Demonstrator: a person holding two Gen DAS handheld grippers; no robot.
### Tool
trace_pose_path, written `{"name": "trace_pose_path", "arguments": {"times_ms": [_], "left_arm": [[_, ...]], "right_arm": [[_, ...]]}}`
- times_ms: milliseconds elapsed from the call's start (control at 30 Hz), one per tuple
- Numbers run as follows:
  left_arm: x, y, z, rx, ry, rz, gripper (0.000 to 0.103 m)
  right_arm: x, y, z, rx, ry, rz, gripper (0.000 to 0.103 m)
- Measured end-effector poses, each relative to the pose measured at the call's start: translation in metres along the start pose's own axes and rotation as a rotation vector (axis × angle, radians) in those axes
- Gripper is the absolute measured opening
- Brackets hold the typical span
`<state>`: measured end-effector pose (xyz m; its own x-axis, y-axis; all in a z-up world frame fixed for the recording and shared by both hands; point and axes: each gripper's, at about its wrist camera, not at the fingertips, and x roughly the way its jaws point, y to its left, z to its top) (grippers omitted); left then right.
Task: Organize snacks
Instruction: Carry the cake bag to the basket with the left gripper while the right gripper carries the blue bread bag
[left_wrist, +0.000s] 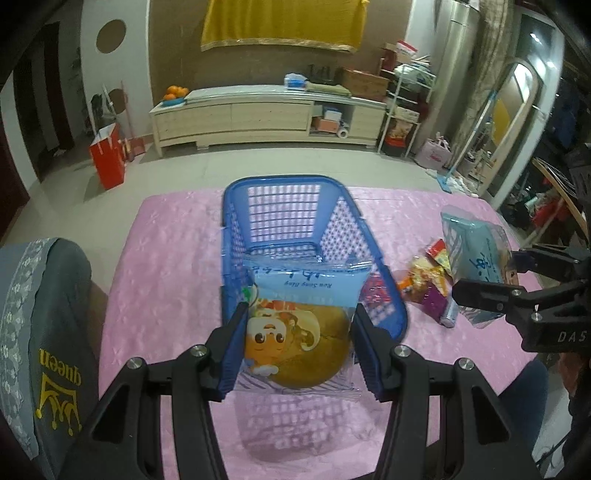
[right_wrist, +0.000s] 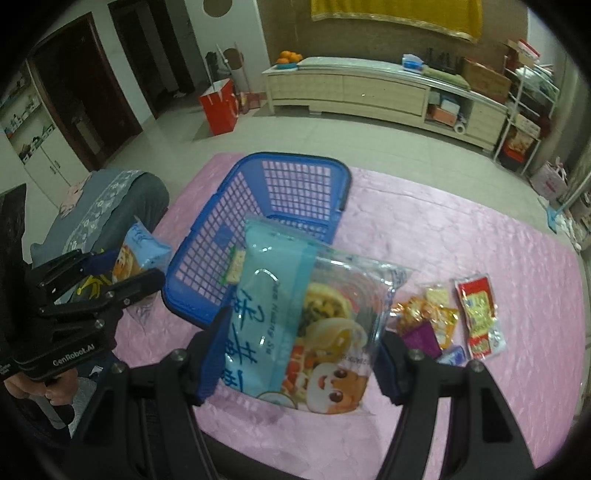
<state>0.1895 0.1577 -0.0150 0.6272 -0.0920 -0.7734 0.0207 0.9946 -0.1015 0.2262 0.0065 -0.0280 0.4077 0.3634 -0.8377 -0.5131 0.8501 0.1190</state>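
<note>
A blue plastic basket (left_wrist: 236, 229) stands on the pink tablecloth; it also shows in the right wrist view (right_wrist: 207, 229). My left gripper (left_wrist: 299, 343) is shut on a light-blue bread packet (left_wrist: 299, 325) with a cartoon face, held above the basket's near end. My right gripper (right_wrist: 299, 354) is shut on a teal pastry packet (right_wrist: 295, 314), held right of the basket. In the left wrist view the right gripper (left_wrist: 487, 273) with its packet (left_wrist: 476, 247) shows at the right. In the right wrist view the left gripper (right_wrist: 122, 269) with its packet (right_wrist: 140, 251) shows at the left.
Several small snack packets (right_wrist: 439, 321) and a red sachet (right_wrist: 478, 314) lie on the cloth (right_wrist: 480, 240) right of the basket; they also show in the left wrist view (left_wrist: 428, 284). A grey cushioned chair back (left_wrist: 40, 332) stands at the table's left side.
</note>
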Motion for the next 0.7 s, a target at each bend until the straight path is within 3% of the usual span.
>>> {"name": "trace_pose_path", "arguments": {"times_ms": [300, 500, 700], "left_arm": [[0.025, 0.026, 0.003, -0.048, 0.043, 0.013, 0.051], [0.044, 0.034, 0.003, -0.099, 0.069, -0.037, 0.051], [0.057, 0.033, 0.004, -0.108, 0.106, -0.03, 0.051]], "right_arm": [[0.029, 0.018, 0.011, -0.055, 0.029, 0.01, 0.072], [0.047, 0.023, 0.016, -0.067, 0.066, 0.025, 0.072], [0.052, 0.016, 0.015, -0.053, 0.08, 0.033, 0.072]]}}
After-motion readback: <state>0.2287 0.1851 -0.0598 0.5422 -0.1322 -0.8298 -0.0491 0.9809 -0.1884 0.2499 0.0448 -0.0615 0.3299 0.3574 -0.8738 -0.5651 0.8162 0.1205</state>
